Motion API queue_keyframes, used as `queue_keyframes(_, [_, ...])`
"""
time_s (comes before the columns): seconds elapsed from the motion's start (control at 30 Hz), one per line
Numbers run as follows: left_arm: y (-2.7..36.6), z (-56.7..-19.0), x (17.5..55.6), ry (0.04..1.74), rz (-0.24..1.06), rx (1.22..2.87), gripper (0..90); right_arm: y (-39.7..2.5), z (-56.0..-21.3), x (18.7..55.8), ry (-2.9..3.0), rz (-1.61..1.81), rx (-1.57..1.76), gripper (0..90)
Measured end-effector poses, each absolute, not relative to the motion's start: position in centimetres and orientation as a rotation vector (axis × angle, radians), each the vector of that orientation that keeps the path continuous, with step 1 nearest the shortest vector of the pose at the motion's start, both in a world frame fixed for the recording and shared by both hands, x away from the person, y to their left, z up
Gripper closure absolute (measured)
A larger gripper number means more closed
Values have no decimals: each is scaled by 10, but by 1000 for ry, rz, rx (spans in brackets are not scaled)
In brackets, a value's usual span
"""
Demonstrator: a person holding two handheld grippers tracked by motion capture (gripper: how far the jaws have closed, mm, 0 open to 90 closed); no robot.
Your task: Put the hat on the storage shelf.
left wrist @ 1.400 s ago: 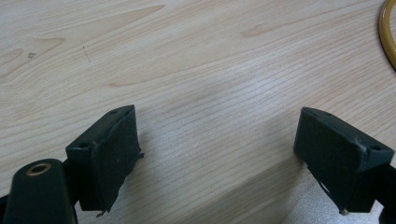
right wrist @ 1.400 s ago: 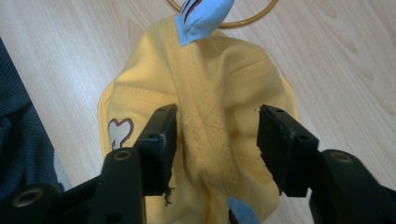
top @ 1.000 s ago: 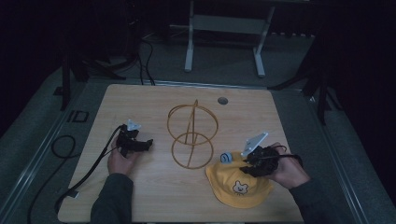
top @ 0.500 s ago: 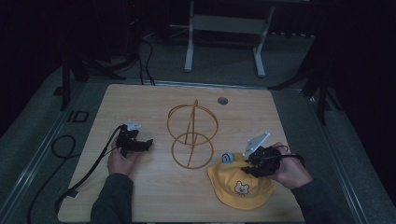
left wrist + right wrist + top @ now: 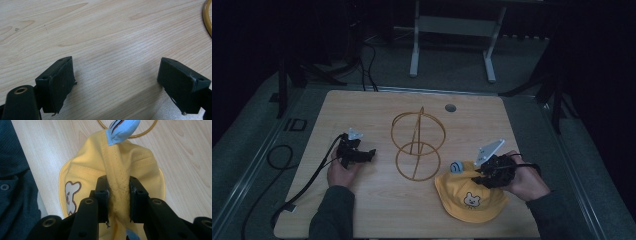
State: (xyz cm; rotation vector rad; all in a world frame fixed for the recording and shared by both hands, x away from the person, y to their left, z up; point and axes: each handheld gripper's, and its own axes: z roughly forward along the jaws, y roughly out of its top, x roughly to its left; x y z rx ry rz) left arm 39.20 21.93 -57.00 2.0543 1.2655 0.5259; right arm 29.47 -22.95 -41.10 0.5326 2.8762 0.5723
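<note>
Counter [image 5: 362, 200]: wooden; all items are carried on it
Wire stand [image 5: 418, 145]: unused; judged the hat's destination
Yellow hat [image 5: 467, 197]: flat beside the stand; pinched, not yet lifted
Right hand-held gripper [image 5: 119, 195]: clamped on a crown fold
Left hand-held gripper [image 5: 117, 82]: spread wide; nothing held

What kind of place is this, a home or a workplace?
Probably a lab or recording workspace, not a home. A bare wooden table stands in a dark room, cables trail off its edge, and a metal stand frame sits behind it. The right tongs pinch a yellow hat.
</note>
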Motion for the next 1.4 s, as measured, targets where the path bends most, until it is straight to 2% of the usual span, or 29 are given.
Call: queue_keyframes(1.4, [219, -570, 392, 1265, 526, 2055, 139, -261, -366, 303, 2772, 716, 612, 732])
